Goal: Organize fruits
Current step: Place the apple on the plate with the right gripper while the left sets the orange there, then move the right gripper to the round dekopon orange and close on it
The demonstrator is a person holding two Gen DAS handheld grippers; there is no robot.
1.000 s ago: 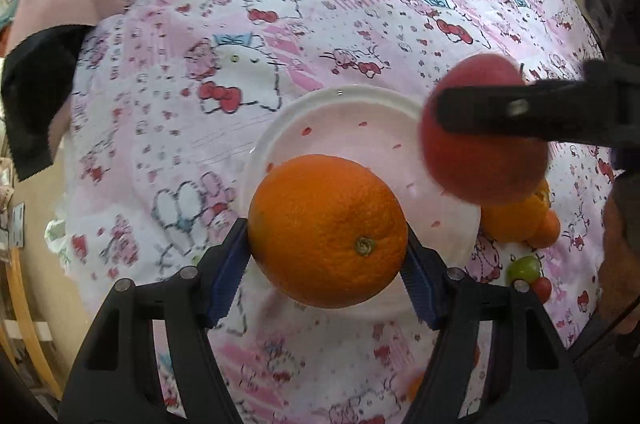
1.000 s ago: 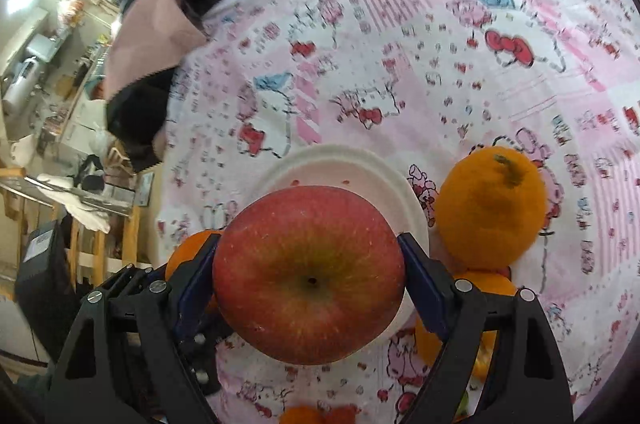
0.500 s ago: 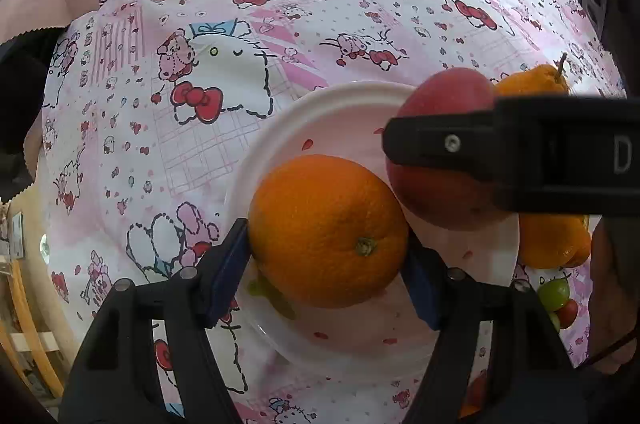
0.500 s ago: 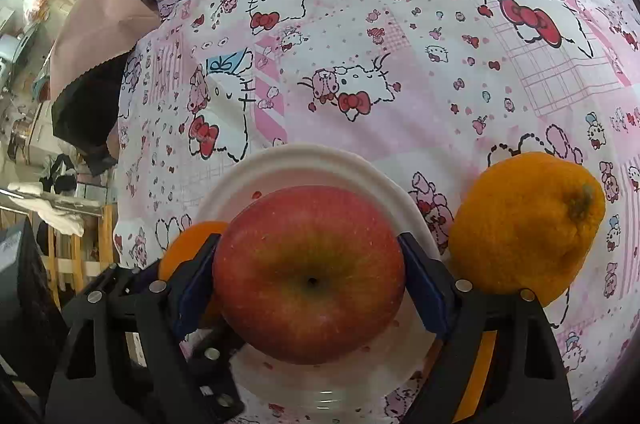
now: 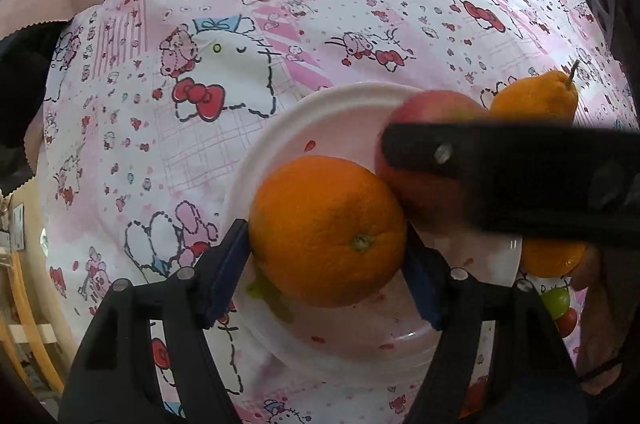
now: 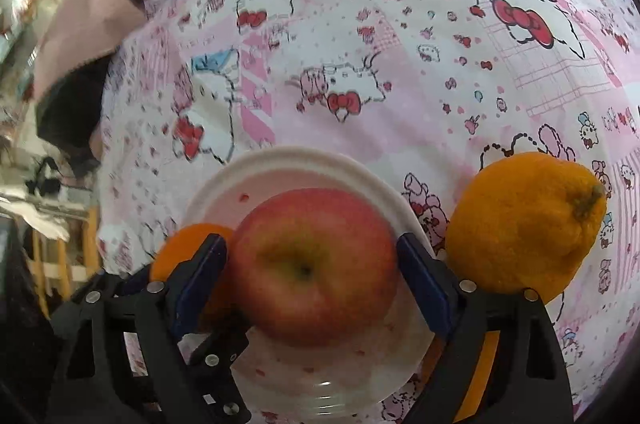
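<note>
Over white plate (image 5: 280, 128), orange (image 5: 326, 230), apple (image 6: 314, 266) (both gripped), no legible writing

Soft, even daylight falling across the cloth (image 5: 360, 4) in both views; only faint shadows lying under the orange (image 5: 326, 230) on the plate (image 5: 280, 128). Slight glare showing at the plate's near rim. Fisheye bending the cloth pattern strongly toward dark, vignetted corners. Motion blur smearing the apple (image 6: 314, 266) and the left side of the right wrist view; left wrist view staying sharp, apart from a near, out-of-focus black bar (image 5: 520, 180).
</note>
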